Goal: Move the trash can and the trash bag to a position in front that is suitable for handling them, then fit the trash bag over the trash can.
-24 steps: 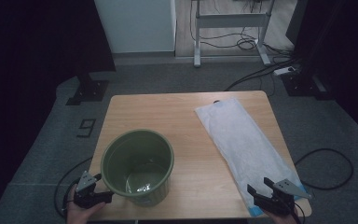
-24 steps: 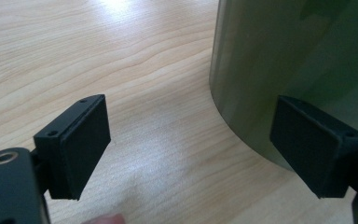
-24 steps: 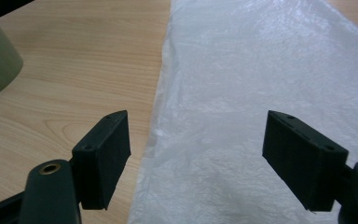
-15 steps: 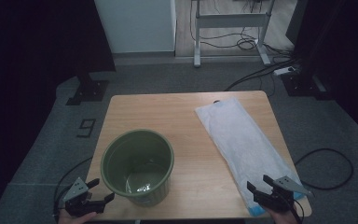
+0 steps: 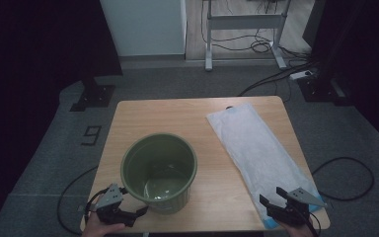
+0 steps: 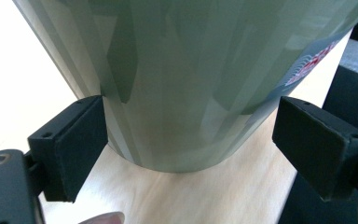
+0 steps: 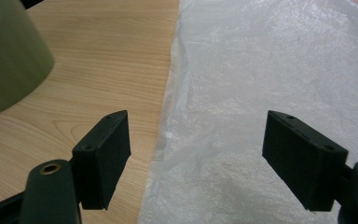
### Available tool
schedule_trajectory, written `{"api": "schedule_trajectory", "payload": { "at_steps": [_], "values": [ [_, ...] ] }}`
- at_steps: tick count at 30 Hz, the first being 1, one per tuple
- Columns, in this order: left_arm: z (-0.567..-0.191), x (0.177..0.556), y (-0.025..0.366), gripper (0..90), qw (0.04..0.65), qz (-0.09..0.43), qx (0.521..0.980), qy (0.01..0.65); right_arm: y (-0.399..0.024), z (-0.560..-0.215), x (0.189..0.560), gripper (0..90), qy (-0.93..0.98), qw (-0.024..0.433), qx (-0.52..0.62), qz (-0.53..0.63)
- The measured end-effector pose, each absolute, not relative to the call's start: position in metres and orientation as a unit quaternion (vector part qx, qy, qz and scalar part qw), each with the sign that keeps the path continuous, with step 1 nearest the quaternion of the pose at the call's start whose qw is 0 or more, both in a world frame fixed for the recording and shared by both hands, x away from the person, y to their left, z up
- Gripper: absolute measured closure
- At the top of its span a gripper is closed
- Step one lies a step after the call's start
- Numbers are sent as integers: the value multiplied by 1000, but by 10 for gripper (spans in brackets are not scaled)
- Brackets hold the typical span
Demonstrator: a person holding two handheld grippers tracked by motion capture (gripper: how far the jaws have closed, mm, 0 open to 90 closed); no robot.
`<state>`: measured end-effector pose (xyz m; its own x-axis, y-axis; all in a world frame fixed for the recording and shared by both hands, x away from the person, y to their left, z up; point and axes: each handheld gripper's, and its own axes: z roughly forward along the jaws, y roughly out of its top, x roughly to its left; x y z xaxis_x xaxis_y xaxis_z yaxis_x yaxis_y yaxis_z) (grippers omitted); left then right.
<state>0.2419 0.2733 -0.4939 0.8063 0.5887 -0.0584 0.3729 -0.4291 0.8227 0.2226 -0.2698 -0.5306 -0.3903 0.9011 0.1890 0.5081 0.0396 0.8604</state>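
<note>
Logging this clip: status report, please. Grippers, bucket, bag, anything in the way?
Left gripper open at the green bucket base. Right gripper open over the near end of the plastic bag, nothing held. Bucket upright on the table. Nothing in the way.

Dim room: grey carpet floor; light wooden square table at centre; white cabinet top centre; metal desk frame, black cables upper right.

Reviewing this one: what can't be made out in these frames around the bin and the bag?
- Green bin: left gripper view crops its rim, and the red label is blurred and unreadable.
- Plastic bag: near end hidden behind the right tongs in the high view.
- Bin bottom: glare; contents unclear.
</note>
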Motion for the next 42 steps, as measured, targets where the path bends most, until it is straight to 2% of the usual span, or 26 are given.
{"api": "schedule_trajectory", "payload": {
  "at_steps": [16,19,21,29,37,42],
  "values": [
    [-496,292,196,97,458,92,841,272,-272,-529,217,231,685,214,516,468],
    [-496,292,192,99,442,107,846,278,-271,-529,217,231,688,214,513,466],
    [-497,287,202,105,431,130,839,305,-269,-529,216,231,691,218,509,464],
    [-501,280,229,118,420,159,815,365,-252,-520,230,228,703,231,493,457],
    [-506,282,243,121,415,157,807,390,-234,-505,267,234,705,232,500,446],
    [-504,284,248,126,420,157,803,393,-215,-506,309,244,712,208,533,406]
  ]
}}
